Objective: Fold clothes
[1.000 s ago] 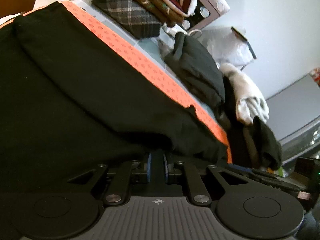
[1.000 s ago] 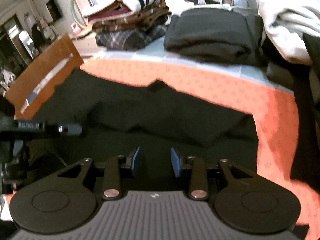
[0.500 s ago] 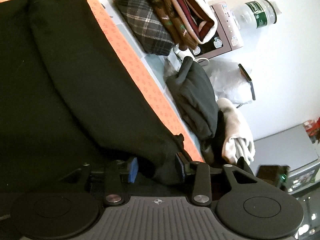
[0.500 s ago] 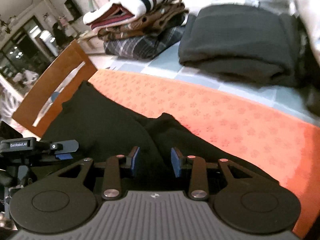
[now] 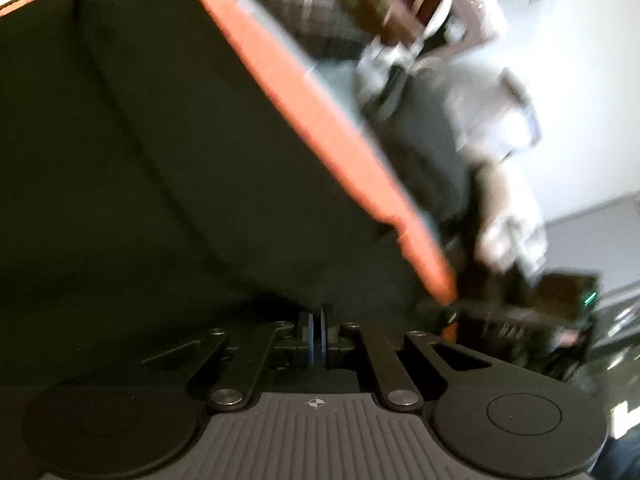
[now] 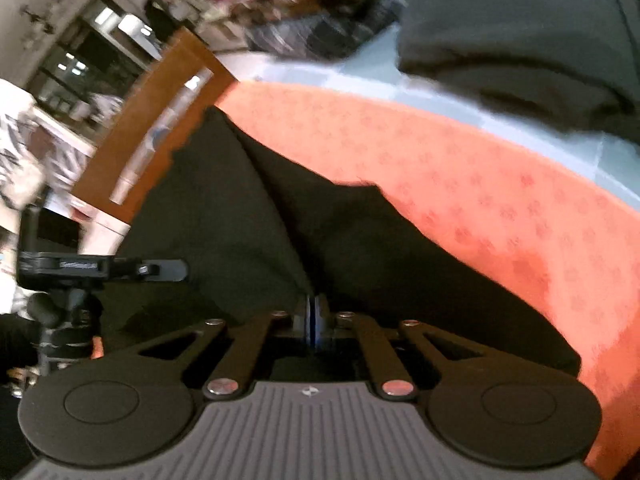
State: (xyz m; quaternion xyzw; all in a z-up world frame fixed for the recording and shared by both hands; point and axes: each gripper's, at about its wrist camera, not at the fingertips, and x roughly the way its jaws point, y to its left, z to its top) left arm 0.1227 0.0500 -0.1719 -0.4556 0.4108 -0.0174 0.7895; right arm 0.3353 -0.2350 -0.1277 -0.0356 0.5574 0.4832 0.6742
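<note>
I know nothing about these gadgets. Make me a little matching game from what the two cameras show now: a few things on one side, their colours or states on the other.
Things:
1. black garment
2. tablecloth
3. chair back
4. left gripper

Colour or state:
A. brown wood
B. orange with a small pattern
C. shut on black cloth
D. spread out on the table, dark

Pairs: 1-D, 2-B, 3-A, 4-C

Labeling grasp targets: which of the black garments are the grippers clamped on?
The spread black garment on the orange cloth; the left gripper and right gripper both pinch its near edge. The folded black garment lies behind, untouched.
</note>
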